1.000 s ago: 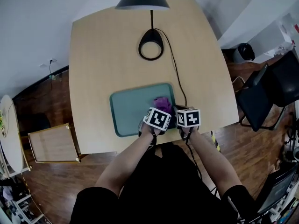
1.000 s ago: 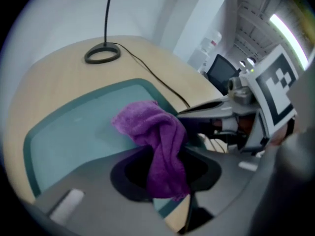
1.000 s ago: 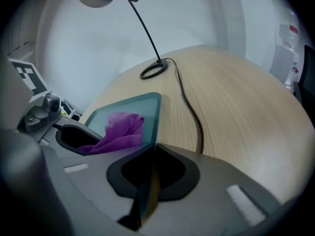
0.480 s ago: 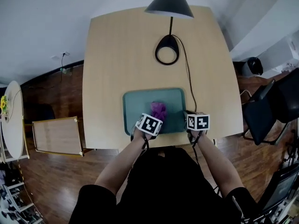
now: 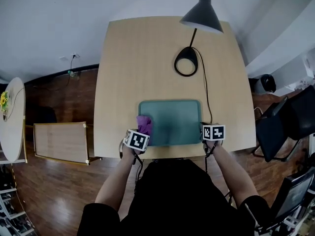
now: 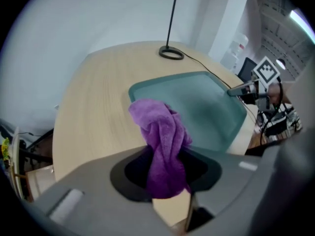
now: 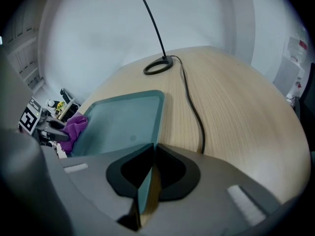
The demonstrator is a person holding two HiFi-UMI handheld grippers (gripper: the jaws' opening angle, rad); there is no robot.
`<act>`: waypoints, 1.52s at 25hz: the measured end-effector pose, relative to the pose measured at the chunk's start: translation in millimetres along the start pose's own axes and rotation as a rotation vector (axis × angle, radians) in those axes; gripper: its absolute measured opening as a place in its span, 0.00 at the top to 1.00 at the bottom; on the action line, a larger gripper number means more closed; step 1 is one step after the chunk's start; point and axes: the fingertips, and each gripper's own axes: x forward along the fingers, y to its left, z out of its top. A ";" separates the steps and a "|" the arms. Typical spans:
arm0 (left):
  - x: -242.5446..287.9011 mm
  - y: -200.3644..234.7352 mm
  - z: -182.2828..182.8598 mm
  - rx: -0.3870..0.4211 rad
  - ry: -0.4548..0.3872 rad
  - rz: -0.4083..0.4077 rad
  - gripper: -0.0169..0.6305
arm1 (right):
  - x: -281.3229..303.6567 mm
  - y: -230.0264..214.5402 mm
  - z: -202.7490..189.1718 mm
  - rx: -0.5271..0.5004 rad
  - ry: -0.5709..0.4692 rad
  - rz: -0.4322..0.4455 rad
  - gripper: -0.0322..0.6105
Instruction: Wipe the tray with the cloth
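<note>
The left gripper (image 6: 166, 178) is pinching the cloth (image 6: 158, 127), bunched just ahead of its jaws at the tray's (image 5: 173, 118) edge, while the right gripper (image 7: 147, 178) is clamping the rim; wiping is seemingly underway, calling next for a pressed sweep toward the right gripper.

No word, number or brand name can be read anywhere. The only signs are black-and-white square code markers on the cubes of the left gripper (image 5: 142, 133) and the right gripper (image 5: 205, 127), both at the table's (image 5: 147, 58) near edge.
</note>
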 end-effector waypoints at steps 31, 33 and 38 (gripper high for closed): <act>51.1 -231.5 61.9 0.296 0.051 -0.317 0.72 | -3.1 9.3 -2.0 0.043 -0.032 0.082 0.93; 45.7 -204.7 48.7 0.314 0.078 -0.275 0.72 | -2.3 6.0 -2.8 0.039 -0.022 0.081 0.92; 12.9 -99.4 14.2 0.069 0.060 -0.182 0.72 | -0.4 2.7 -2.7 0.037 -0.016 0.071 0.92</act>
